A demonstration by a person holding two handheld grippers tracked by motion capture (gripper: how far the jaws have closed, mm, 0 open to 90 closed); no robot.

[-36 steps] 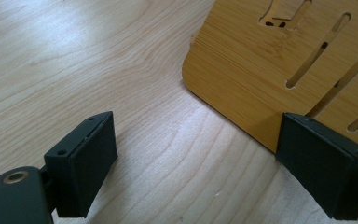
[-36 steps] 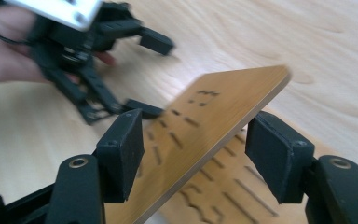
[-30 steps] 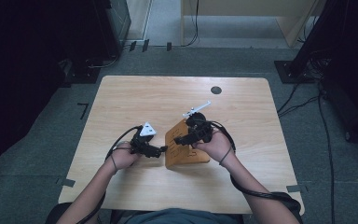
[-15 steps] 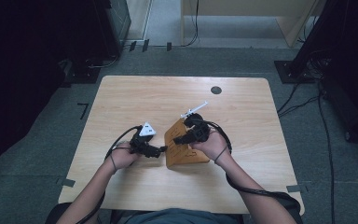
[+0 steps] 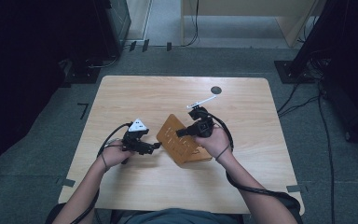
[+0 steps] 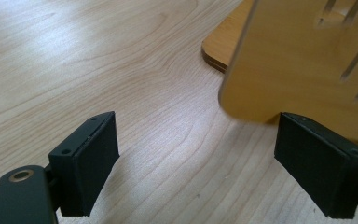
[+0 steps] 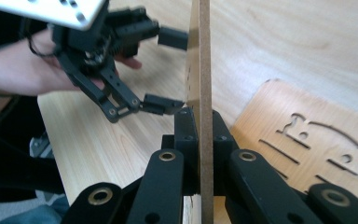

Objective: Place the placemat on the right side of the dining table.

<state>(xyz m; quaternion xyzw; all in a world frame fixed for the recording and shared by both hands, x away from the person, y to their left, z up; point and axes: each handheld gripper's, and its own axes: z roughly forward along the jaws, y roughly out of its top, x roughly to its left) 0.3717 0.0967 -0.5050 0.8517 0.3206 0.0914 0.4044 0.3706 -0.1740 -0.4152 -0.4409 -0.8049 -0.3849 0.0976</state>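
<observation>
The wooden board (image 5: 170, 133) stands lifted on edge near the middle of the table (image 5: 121, 93), above a second board (image 5: 193, 154) with cut-out slots that lies flat beneath it. Your right gripper (image 7: 199, 126) has just been closing and now pinches the lifted board's thin edge between its pads — you see the board edge-on in the right gripper view, its top cut off by the frame. Your left gripper (image 6: 214, 158) holds its jaws spread just left of the board; the board's corner hangs between them, blurred, and whether the right pad touches it is hard to tell.
</observation>
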